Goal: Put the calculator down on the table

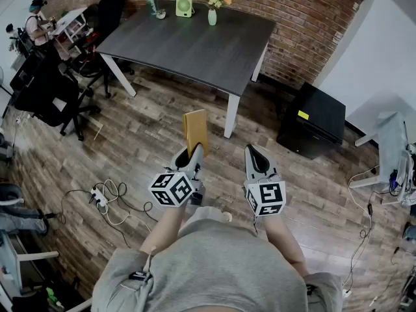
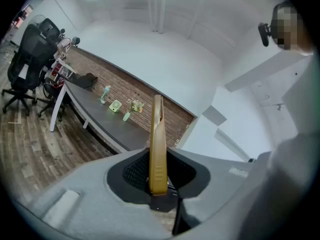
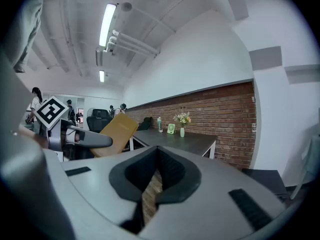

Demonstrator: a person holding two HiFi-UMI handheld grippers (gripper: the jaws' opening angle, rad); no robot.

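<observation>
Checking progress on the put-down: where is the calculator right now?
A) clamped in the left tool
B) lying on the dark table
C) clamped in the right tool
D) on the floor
A: the left tool grips the calculator, which stands upright between its pads.

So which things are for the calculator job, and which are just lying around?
For the job: calculator, left gripper holding it, table.
Just lying about: bottle, green gadget, flower vase, office chair, black cabinet, floor cables.
</observation>
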